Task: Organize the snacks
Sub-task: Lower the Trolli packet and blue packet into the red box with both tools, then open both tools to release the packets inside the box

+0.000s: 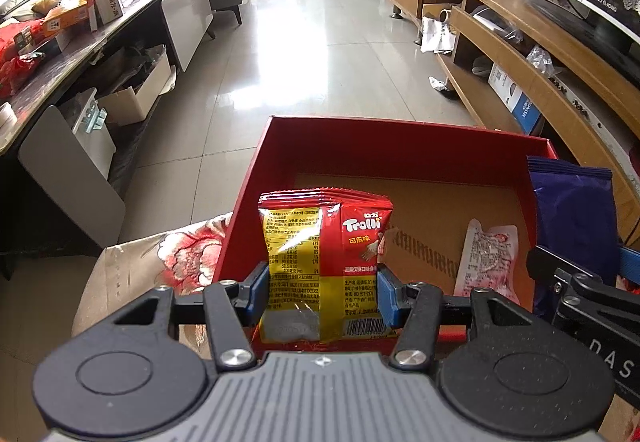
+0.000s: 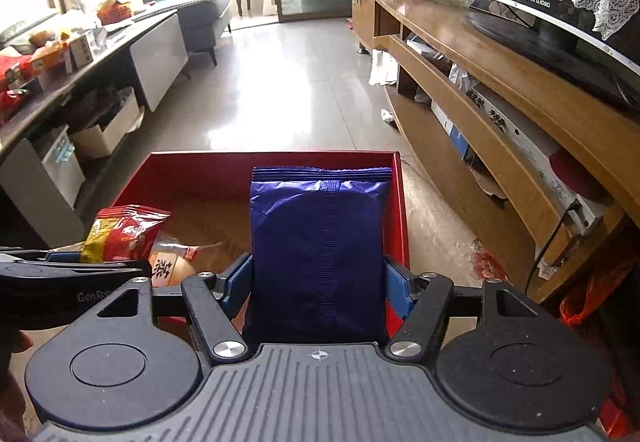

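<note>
My left gripper (image 1: 322, 292) is shut on a red and yellow Trolli candy packet (image 1: 324, 254), held upright over the near edge of the red box (image 1: 400, 137). My right gripper (image 2: 318, 288) is shut on a dark blue snack packet (image 2: 320, 250), held upright over the red box's (image 2: 272, 157) right side. The blue packet (image 1: 576, 217) and right gripper also show at the right of the left wrist view. The Trolli packet (image 2: 124, 232) shows at the left of the right wrist view. A white and pink snack pouch (image 1: 486, 258) lies on the box's cardboard floor.
The box sits on a floral-covered surface (image 1: 176, 254). A long dark table (image 1: 80, 41) with boxes and snacks runs along the left. A wooden TV cabinet (image 2: 500, 81) runs along the right. Tiled floor (image 1: 312, 53) lies beyond the box.
</note>
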Available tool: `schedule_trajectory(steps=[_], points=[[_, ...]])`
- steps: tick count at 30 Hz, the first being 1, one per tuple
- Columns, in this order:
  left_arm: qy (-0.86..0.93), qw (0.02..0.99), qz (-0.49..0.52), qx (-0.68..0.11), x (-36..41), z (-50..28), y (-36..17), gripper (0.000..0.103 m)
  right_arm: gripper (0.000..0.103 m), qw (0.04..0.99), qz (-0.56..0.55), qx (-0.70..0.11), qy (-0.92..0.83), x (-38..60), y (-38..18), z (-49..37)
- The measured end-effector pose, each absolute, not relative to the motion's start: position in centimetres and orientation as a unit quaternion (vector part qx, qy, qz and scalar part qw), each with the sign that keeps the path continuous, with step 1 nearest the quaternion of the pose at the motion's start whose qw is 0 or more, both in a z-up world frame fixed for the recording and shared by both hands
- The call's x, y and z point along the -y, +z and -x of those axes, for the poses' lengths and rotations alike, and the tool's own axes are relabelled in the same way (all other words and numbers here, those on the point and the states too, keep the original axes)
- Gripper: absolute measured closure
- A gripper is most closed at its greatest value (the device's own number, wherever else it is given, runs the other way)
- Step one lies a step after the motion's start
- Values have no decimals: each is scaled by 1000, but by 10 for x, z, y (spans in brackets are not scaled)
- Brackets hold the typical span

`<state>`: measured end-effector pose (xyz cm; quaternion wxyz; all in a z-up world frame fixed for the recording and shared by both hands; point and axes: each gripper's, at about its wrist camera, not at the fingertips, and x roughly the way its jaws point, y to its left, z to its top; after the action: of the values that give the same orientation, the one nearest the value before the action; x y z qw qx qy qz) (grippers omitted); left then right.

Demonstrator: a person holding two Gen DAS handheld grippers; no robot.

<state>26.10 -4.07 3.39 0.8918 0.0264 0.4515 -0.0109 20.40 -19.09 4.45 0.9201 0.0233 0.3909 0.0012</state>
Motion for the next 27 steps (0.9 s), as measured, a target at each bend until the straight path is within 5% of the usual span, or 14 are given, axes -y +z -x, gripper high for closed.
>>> schedule_trajectory(steps=[27], points=[[4, 894, -57, -444, 53, -286, 14, 51, 28, 918, -4, -396, 12, 182, 8, -235]])
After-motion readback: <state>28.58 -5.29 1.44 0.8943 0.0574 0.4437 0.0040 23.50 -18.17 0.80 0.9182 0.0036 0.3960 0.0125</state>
